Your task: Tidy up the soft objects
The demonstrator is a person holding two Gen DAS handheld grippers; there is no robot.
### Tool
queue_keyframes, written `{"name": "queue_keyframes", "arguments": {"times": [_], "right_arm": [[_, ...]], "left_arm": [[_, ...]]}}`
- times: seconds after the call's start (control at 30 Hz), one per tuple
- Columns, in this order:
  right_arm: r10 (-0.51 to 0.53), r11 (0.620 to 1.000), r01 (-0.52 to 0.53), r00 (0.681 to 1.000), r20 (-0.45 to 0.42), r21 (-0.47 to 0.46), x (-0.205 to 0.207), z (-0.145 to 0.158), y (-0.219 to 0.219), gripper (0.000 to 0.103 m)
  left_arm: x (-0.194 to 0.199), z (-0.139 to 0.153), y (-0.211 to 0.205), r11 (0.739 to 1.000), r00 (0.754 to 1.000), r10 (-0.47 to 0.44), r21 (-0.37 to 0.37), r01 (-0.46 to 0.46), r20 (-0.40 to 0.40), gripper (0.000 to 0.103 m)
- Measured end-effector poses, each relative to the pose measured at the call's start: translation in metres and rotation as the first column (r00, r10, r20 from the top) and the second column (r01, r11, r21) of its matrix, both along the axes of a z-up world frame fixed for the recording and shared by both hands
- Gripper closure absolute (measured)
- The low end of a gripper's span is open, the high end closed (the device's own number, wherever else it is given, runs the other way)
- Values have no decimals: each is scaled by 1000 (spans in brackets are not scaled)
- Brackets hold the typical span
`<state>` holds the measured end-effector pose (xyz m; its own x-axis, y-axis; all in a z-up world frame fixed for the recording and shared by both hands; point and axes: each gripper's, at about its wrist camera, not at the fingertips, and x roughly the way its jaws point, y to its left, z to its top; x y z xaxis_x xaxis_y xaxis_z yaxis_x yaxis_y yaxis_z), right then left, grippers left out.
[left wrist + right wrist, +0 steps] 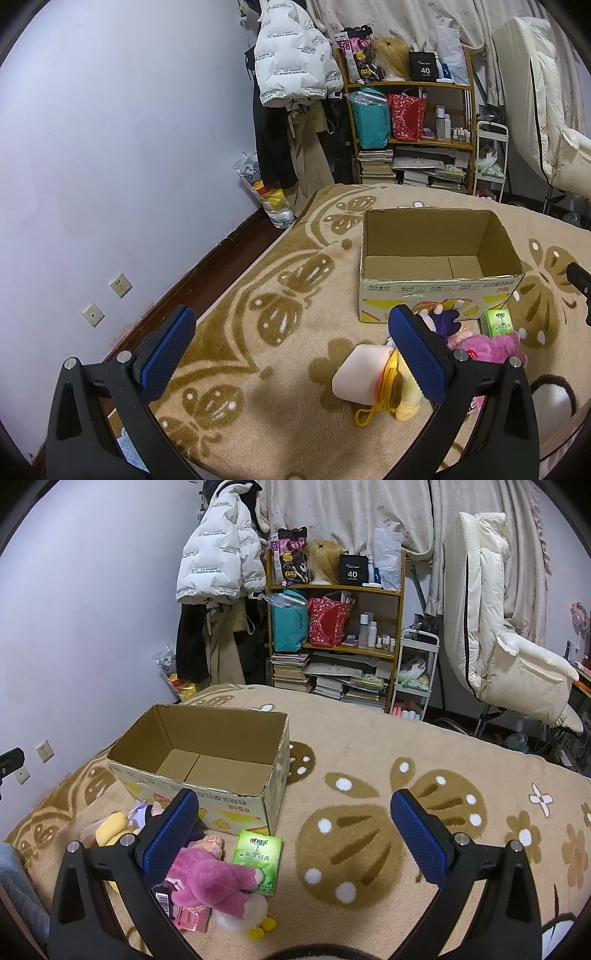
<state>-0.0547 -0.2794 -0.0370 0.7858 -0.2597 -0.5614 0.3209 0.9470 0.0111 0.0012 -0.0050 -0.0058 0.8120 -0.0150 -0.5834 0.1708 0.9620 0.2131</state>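
Note:
An open, empty cardboard box (439,291) (207,794) stands on the patterned blanket. In front of it lie soft toys: a pink plush (210,878) (491,347), a yellow plush with a pale pouch (369,380) (110,827), a purple-and-white doll (443,319) (146,810), and a green tissue pack (258,860) (498,322). My left gripper (291,354) is open and empty, left of the toys. My right gripper (295,834) is open and empty, above the blanket right of the toys.
The beige and brown blanket (406,812) covers the bed. A lilac wall (110,147) runs along the left. A wooden shelf (336,642) with bags and books, hanging coats (218,565) and a white padded chair (495,635) stand behind the bed.

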Motion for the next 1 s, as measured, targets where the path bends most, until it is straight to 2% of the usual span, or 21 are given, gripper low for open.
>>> {"name": "queue_keyframes", "arguments": {"times": [0.37,0.4,1.0], "right_arm": [[1,1000,-1,1000,3,-4,0,0,1,0],[1,1000,-1,1000,3,-4,6,-8,7,0],[5,1000,-5,1000,3,-8,2,-1,7,0]], "left_arm": [[-1,-1,0,1000,1000,-6,0,6,3,0],[-2,-1,0,1000,1000,-7,0,7,2,0],[-4,1,-3,1000,1000,-8,10,8,-3,0]]}}
